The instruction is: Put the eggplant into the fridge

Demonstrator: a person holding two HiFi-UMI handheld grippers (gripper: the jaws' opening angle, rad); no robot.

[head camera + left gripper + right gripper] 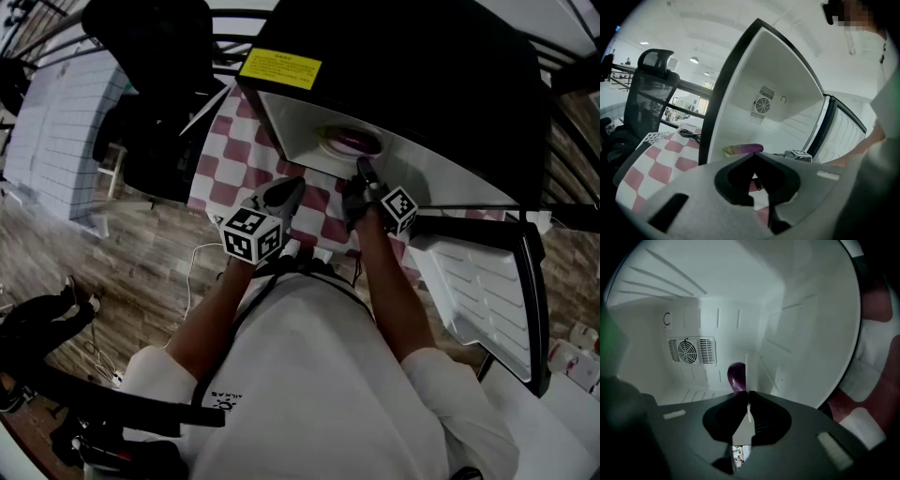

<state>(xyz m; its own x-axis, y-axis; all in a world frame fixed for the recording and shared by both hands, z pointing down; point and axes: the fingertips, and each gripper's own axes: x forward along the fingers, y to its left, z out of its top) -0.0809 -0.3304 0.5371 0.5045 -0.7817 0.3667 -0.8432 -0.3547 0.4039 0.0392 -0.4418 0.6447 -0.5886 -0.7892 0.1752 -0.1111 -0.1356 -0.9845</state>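
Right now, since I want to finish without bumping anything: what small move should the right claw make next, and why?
Probably draw the right claw straight back out of the fridge. The eggplant already lies inside, beyond the claw's tips, and the jaws are together on nothing, so the claw seems only to block the open door from closing.
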